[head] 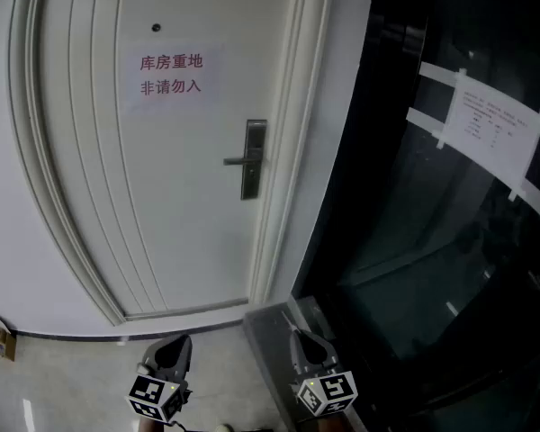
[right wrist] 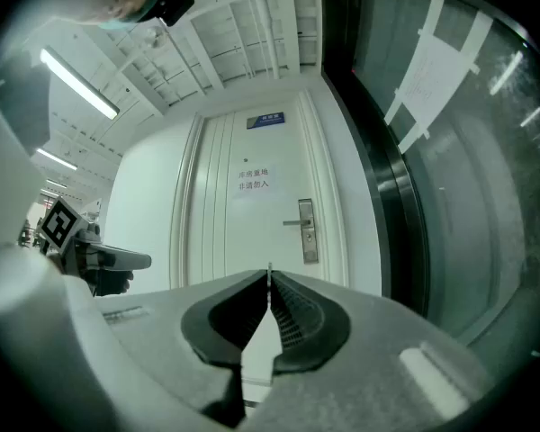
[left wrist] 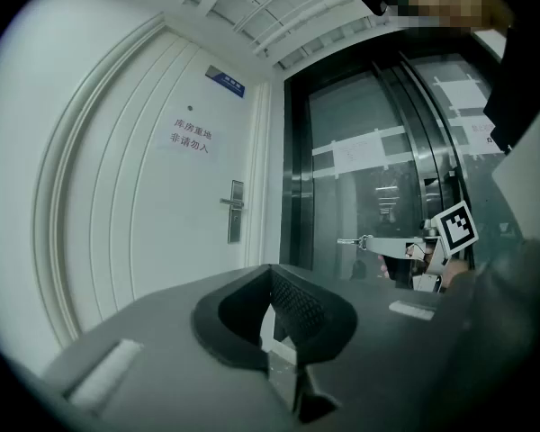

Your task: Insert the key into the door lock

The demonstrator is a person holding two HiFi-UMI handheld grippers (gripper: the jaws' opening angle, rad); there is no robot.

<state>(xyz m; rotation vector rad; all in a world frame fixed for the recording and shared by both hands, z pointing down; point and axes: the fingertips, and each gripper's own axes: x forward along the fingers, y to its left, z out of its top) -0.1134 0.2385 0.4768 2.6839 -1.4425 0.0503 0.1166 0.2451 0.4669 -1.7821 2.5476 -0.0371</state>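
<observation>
White panelled door (head: 162,196) ahead, smooth paint, with a brushed-metal lock plate (head: 254,158) behind its lever (head: 237,161). I'm on the approach: my right gripper (right wrist: 270,277) is clenched on the thin flat key (left wrist: 351,240), well short of the lock plate and lower. My left gripper (left wrist: 272,273) is pinched together on nothing. Next I carry the blade level to the keyhole, which is probably under the lever
</observation>
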